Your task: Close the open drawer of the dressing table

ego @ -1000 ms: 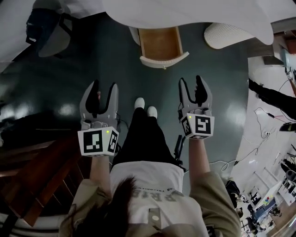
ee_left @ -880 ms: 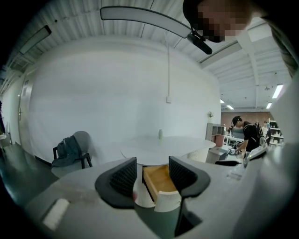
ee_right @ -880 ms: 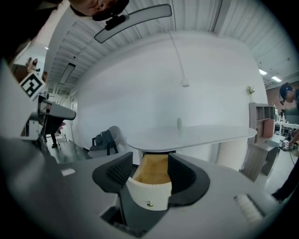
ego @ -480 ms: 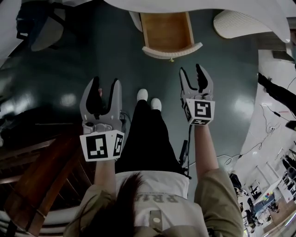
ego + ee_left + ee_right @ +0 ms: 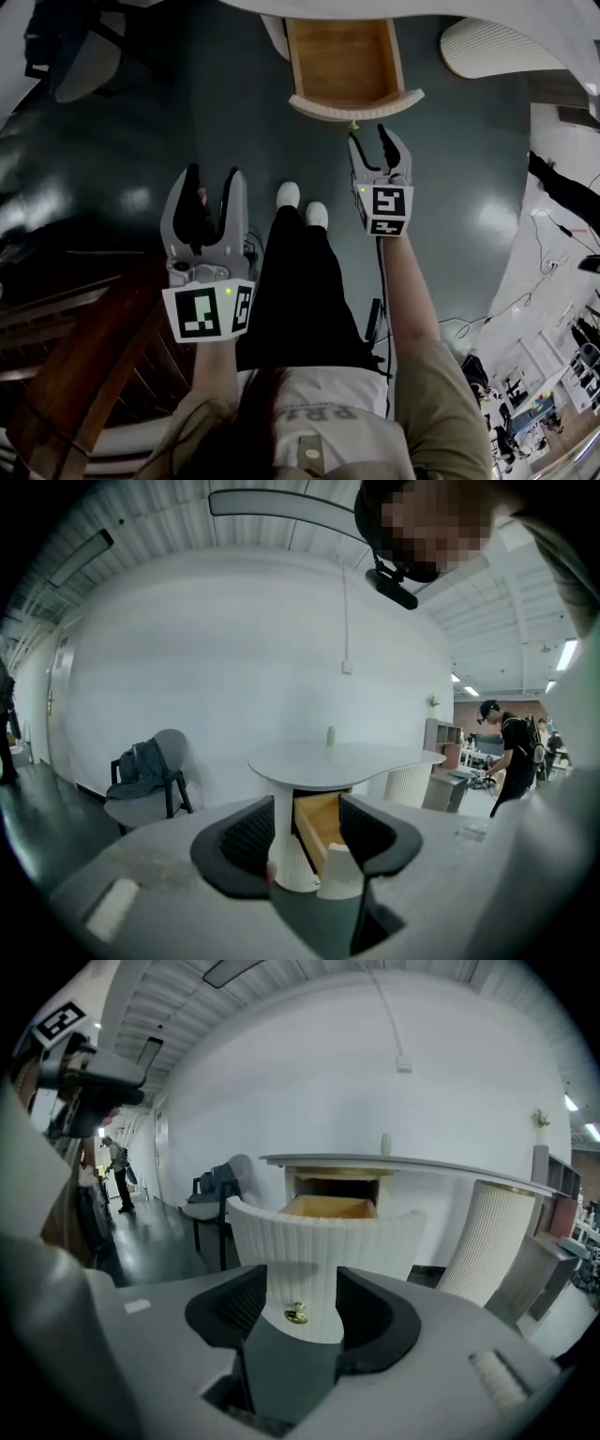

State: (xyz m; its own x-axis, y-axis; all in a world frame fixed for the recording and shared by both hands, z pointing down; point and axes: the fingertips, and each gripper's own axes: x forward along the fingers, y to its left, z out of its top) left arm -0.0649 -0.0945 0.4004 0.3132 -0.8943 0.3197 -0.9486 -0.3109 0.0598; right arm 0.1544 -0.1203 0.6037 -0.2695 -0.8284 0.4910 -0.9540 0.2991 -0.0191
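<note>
Flanking the open drawer (image 5: 342, 61) are a chair (image 5: 141, 808) and ribbed column (image 5: 487, 1241).

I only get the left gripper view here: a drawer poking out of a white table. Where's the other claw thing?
Observer: The right gripper is just in front of the drawer, its jaws apart, well ahead of the left gripper.
Operator: Is there a handle on that drawer?
Observer: Yes, a small brass knob low on the ribbed front, framed between the right gripper's open jaws.
Operator: Anything inside the drawer?
Observer: From the head view its wooden bottom looks bare.
</note>
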